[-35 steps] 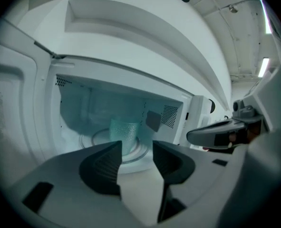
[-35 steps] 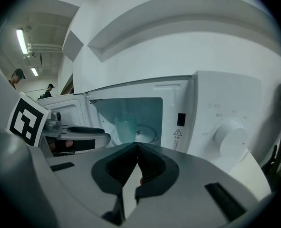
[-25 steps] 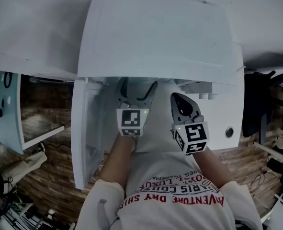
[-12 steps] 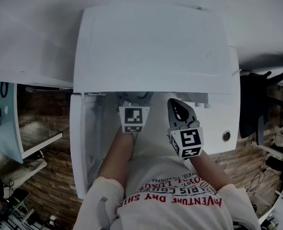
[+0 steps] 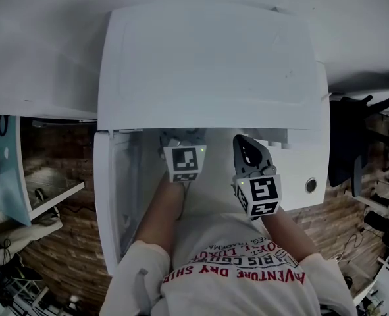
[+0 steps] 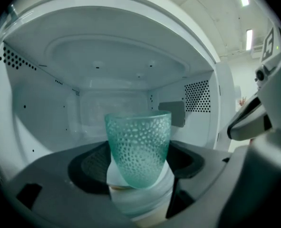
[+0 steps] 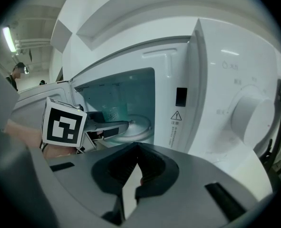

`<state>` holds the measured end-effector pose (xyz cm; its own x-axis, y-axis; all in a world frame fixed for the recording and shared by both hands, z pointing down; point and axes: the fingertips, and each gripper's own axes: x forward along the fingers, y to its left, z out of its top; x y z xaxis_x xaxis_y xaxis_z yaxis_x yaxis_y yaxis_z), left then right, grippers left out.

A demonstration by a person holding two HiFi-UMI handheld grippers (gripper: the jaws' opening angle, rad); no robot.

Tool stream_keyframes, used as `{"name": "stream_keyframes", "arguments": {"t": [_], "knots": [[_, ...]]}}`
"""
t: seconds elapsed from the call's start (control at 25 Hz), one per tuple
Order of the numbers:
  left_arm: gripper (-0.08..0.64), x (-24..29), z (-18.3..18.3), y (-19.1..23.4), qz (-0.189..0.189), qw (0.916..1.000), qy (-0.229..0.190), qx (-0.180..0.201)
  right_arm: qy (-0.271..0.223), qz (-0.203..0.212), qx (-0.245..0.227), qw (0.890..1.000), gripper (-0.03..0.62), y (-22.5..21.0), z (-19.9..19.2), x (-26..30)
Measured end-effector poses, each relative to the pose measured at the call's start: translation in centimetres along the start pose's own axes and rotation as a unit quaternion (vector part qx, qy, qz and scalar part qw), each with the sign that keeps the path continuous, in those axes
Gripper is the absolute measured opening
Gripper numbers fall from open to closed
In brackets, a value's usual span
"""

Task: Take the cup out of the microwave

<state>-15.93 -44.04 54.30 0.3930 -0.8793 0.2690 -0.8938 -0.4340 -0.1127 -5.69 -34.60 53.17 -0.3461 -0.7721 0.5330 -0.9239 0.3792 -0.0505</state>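
Left gripper view looks into the open white microwave [image 6: 116, 56]. There the left gripper [image 6: 140, 199] has its jaws parted to cup width and pressed on the lower part of the pale green dimpled glass cup [image 6: 139, 144]. This low hold likely leaves the rim free. The cup is inside the cavity, seemingly toward the front edge of its floor. The pads hide its base, so whether it rests or is lifted cannot be told. The right gripper [image 7: 130, 184] hangs outside near the front right corner, jaws together on nothing, probably just out of the way. From the head view the microwave's roof hides the cup.
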Motion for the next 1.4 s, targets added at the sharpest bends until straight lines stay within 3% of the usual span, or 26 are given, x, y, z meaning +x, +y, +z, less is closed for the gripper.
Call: {"name": "stream_keyframes", "arguments": {"t": [0.64,1.0,1.4], "knots": [[0.356,-2.3,1.1,-0.7,0.005,0.9994,-0.006,-0.035,-0.007,-0.009,-0.004,1.000,0.011,-0.7,-0.4,-2.1],[0.356,-6.4,1.6,-3.2,-0.001,0.9997,-0.013,-0.022,-0.042,-0.020,-0.006,0.999,0.011,-0.3,0.1,-5.1],[0.356,-13.2,3.8,-4.5,0.007,0.9996,-0.028,-0.008,-0.082,-0.003,-0.010,0.997,0.011,2.1,1.5,-8.0]]}}
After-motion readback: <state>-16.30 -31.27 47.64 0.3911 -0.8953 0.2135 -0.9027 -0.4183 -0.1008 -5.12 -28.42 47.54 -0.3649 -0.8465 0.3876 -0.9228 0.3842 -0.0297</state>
